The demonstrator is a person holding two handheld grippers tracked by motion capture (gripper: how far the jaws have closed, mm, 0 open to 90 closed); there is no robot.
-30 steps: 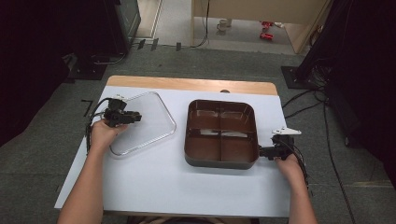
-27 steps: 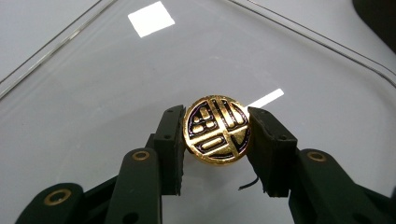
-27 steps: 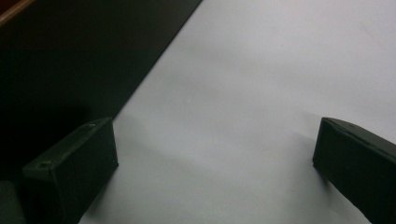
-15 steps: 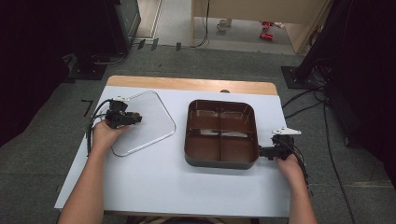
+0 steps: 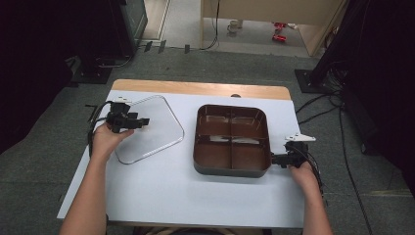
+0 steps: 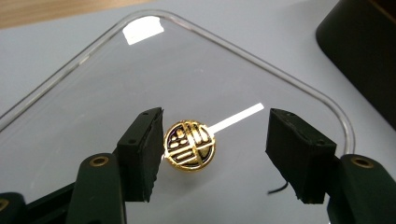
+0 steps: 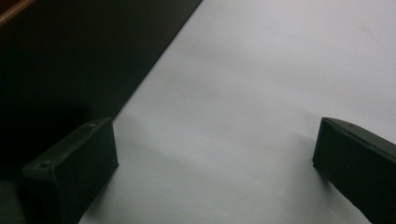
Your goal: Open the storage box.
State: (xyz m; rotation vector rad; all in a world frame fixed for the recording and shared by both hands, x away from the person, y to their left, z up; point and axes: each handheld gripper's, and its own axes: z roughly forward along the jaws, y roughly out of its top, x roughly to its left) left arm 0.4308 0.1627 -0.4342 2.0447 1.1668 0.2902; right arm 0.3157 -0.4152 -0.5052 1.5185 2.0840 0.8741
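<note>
Your left claw [image 6: 210, 154] hangs released over the clear lid [image 5: 147, 128], its jaws spread to either side of the gold knob [image 6: 189, 145] at the lid's middle. One jaw is just beside the knob, the other stands apart from it, and nothing is gripped. The lid lies flat near the left edge of the tabletop [image 5: 161, 196]. So the lid is not yet picked up: by my reading you are lined up for the grab, and closing on the knob, lifting and carrying are all left.

The brown tray [image 5: 231, 139] sits right of the tabletop's centre, well apart from the lid. It has four compartments, and all four look empty apart from glare on the bottom.

Your right claw [image 7: 215, 163] is released too, jaws wide over bare tabletop, with the tray's dark wall just beside one jaw. In the high view it rests at the tray's near right corner, holding nothing.
</note>
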